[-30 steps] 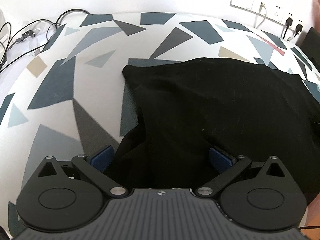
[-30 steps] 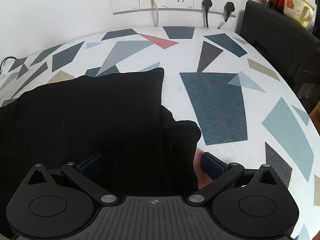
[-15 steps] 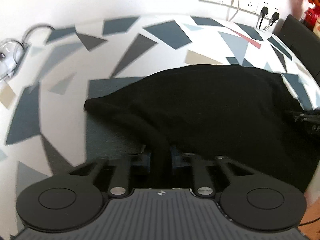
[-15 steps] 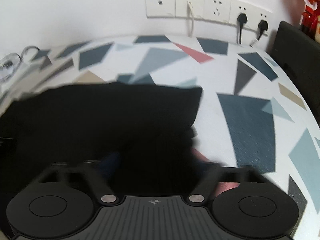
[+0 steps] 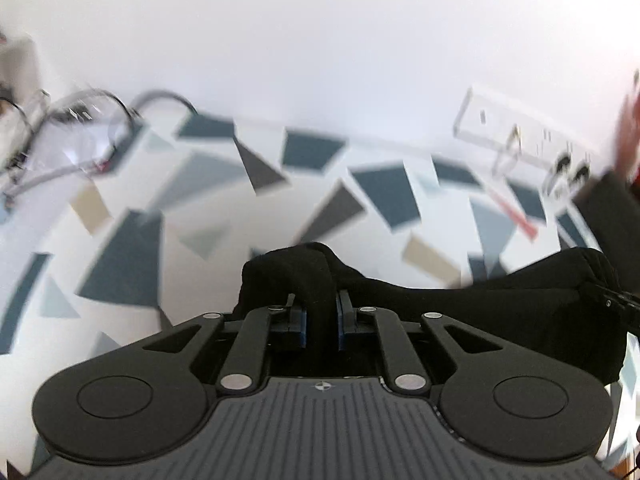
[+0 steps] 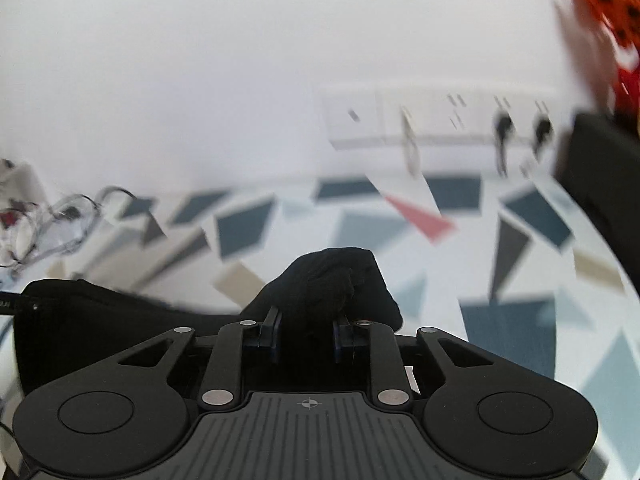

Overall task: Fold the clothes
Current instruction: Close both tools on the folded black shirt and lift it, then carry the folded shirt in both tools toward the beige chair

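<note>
A black garment (image 5: 480,308) hangs lifted above the patterned table (image 5: 120,264), stretched between both grippers. In the left wrist view my left gripper (image 5: 320,308) has its blue pads pressed on a bunched fold of the cloth, and its jaws are still closing. In the right wrist view the black garment (image 6: 332,276) bulges out past my right gripper (image 6: 306,320), whose jaws are also still closing with a thick wad of cloth squeezed between the pads. The cloth sags from one gripper to the other. Both views are blurred.
Loose cables (image 5: 80,120) lie at the table's far left corner. A row of wall sockets (image 6: 440,120) with plugs sits behind the table. A black box (image 6: 600,168) stands at the right edge, with a red and orange item (image 6: 608,8) above it.
Both grippers stood open around the flat garment's near edge, then shut on it. Both have risen and tipped up, and the cloth has come off the table with them.
</note>
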Demonstrator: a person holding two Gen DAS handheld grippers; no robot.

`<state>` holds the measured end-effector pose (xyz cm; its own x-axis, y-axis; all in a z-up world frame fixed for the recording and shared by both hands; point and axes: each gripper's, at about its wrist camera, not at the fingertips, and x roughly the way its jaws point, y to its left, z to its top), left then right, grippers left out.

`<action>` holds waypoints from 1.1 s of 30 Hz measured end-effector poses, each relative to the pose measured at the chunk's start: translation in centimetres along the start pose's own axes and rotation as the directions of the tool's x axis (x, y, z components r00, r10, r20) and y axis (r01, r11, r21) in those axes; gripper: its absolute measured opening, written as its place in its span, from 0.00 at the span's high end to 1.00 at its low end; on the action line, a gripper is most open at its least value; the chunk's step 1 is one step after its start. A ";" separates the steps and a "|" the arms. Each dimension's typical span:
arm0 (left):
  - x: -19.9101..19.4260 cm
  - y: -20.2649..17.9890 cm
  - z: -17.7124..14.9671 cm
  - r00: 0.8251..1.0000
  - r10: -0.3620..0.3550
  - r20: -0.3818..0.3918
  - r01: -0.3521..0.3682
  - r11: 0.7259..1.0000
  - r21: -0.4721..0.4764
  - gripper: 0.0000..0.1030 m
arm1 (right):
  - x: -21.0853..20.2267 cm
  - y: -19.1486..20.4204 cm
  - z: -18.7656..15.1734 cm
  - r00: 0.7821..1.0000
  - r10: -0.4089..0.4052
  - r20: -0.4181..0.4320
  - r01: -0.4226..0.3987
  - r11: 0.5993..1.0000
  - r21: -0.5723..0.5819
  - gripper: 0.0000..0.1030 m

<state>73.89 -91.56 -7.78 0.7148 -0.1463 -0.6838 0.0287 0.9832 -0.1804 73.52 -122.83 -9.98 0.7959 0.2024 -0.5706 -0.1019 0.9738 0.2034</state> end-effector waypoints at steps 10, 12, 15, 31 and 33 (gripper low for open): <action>-13.9 6.7 -4.0 0.964 0.214 0.159 -0.183 0.964 -0.191 0.87 | -3.6 6.4 5.8 0.948 0.296 0.114 -0.272 0.944 -0.185 0.80; -16.3 8.3 -5.3 0.947 0.272 0.169 -0.231 0.946 -0.226 0.87 | -3.7 8.9 6.0 0.928 0.361 0.095 -0.333 0.916 -0.225 0.80; -19.6 11.3 -8.1 0.925 0.342 0.163 -0.282 0.909 -0.308 0.87 | -3.5 12.8 5.8 0.897 0.440 0.048 -0.413 0.870 -0.270 0.80; -34.9 28.8 -22.3 0.774 0.633 0.017 -0.492 0.617 -0.614 0.87 | -5.4 41.2 -1.0 0.654 0.697 -0.296 -0.750 0.542 -0.380 0.80; -36.7 30.6 -23.9 0.755 0.656 0.012 -0.503 0.591 -0.631 0.87 | -5.6 44.9 -2.1 0.631 0.708 -0.317 -0.768 0.510 -0.388 0.80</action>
<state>31.84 -58.73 -5.11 0.5670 0.5355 -0.6259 -0.7834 0.5853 -0.2090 63.20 -80.01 0.68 0.2407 0.8502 -0.4683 -0.8945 0.3816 0.2331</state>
